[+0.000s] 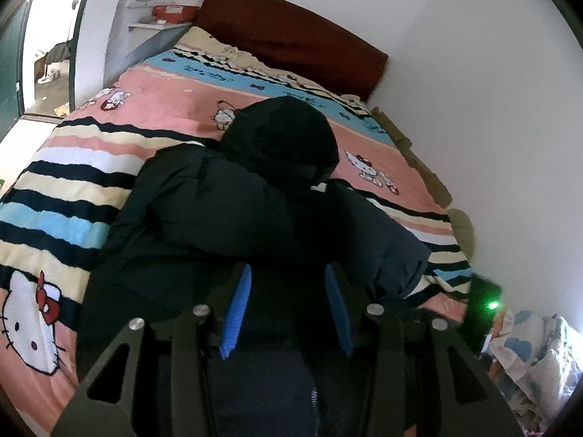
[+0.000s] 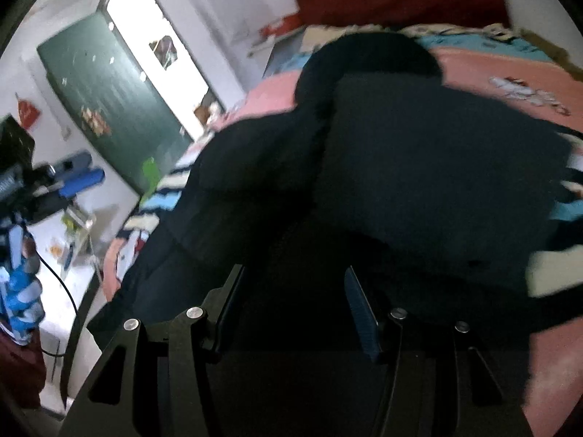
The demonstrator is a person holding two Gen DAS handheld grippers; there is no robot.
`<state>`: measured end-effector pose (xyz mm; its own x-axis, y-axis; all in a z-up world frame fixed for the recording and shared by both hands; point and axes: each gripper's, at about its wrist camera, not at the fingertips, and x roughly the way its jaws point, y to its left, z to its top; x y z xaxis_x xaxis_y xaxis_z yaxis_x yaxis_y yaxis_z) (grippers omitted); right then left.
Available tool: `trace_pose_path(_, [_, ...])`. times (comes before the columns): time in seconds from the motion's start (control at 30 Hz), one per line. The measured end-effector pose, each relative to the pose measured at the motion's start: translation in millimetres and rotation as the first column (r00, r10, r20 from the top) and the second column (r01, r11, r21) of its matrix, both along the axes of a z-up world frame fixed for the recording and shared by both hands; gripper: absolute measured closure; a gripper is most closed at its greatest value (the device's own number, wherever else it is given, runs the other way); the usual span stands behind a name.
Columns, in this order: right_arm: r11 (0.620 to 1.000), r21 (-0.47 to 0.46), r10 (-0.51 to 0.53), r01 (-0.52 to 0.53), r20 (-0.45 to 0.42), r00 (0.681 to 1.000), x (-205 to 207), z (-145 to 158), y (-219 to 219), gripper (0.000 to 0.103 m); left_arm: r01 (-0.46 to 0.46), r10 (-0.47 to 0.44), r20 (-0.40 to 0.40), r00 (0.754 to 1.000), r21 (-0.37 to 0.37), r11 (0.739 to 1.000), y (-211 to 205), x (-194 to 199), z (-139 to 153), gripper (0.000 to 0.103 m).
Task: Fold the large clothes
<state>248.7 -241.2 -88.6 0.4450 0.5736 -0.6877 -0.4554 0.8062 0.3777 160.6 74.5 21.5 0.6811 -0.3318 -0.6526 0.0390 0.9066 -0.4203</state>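
A large black hooded jacket (image 1: 226,204) lies spread on the bed, hood (image 1: 288,138) toward the headboard, one sleeve (image 1: 393,255) folded across toward the right. My left gripper (image 1: 288,284) is open just above the jacket's lower part, blue pads (image 1: 237,309) apart with nothing between them. In the right wrist view the same jacket (image 2: 419,167) fills the middle, blurred. My right gripper (image 2: 295,280) is open over the jacket's near edge, fingers wide apart and empty.
The bed has a pink, blue and striped cartoon-cat sheet (image 1: 164,98) and a dark red headboard (image 1: 291,36). A white wall (image 1: 492,109) runs along the right. A green door (image 2: 109,102) and a cluttered table (image 2: 69,233) stand left of the bed.
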Motion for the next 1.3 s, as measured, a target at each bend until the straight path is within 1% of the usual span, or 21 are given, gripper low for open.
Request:
trace_pose_path(0.1, [0.996,0.02,-0.086,0.085,0.047,0.995,0,15,-47,0.048,0.009,-0.009,-0.014,1.0,0.016,1.0,-20,5,-2,0.062])
trace_pose_path(0.17, [0.988,0.022,-0.155,0.153,0.076,0.985,3,20,-83,0.048,0.015,-0.014,-0.023,1.0,0.03,0.999,-33,10,-6,0.062])
trace_pose_path(0.23, [0.978,0.034,-0.209,0.207,0.084,0.974,8,19,-111,0.048,0.017,-0.015,-0.033,0.999,0.047,0.999,-44,15,-10,0.062])
trace_pose_path(0.33, [0.951,0.038,-0.308,0.306,0.08,0.948,22,7,-152,0.048,0.023,-0.019,-0.051,0.999,0.08,0.997,-59,26,-19,0.062])
trace_pose_path(0.4, [0.926,0.033,-0.377,0.376,0.066,0.924,35,-7,-175,0.048,0.022,-0.016,-0.064,0.998,0.103,0.994,-66,36,-25,0.062])
trace_pose_path(0.47, [0.91,0.035,-0.414,0.413,0.05,0.909,48,-18,-182,0.048,0.018,-0.009,-0.077,0.997,0.116,0.993,-70,46,-32,0.062])
trace_pose_path(0.53, [0.904,0.03,-0.427,0.426,0.038,0.903,66,-28,-183,0.048,0.013,-0.002,-0.084,0.996,0.123,0.992,-71,54,-38,0.062])
trace_pose_path(0.63, [0.913,-0.001,-0.407,0.407,0.029,0.913,90,-42,-172,0.048,0.01,0.002,-0.091,0.996,0.131,0.991,-70,61,-45,0.062])
trace_pose_path(0.73, [0.936,-0.019,-0.352,0.352,0.024,0.936,104,-49,-153,0.049,0.005,0.008,-0.093,0.996,0.139,0.99,-64,62,-50,0.062])
trace_pose_path(0.8, [0.952,0.018,-0.307,0.307,0.042,0.951,101,-39,-139,0.05,-0.002,0.015,-0.093,0.996,0.137,0.991,-57,63,-52,0.062])
trace_pose_path(0.83, [0.96,0.044,-0.279,0.277,0.056,0.959,97,-30,-130,0.05,-0.008,0.021,-0.094,0.995,0.13,0.992,-53,63,-54,0.062])
trace_pose_path(0.93, [0.975,0.085,-0.212,0.204,0.095,0.973,85,-7,-104,0.05,-0.028,0.037,-0.089,0.995,0.101,0.995,-37,61,-56,0.062])
trace_pose_path(1.03, [0.988,0.106,-0.121,0.108,0.129,0.984,76,17,-65,0.05,-0.046,0.051,-0.073,0.996,0.078,0.996,-19,54,-53,0.062])
trace_pose_path(1.1, [0.991,0.126,-0.047,0.031,0.128,0.991,71,26,-34,0.05,-0.061,0.065,-0.061,0.996,0.066,0.996,-4,48,-50,0.062])
trace_pose_path(1.17, [0.991,0.127,0.021,-0.037,0.125,0.992,67,31,2,0.05,-0.079,0.082,-0.054,0.995,0.055,0.995,13,41,-49,0.062])
trace_pose_path(1.3, [0.988,0.107,0.105,-0.114,0.091,0.99,68,30,73,0.05,-0.128,0.13,-0.048,0.99,0.048,0.991,48,30,-48,0.062])
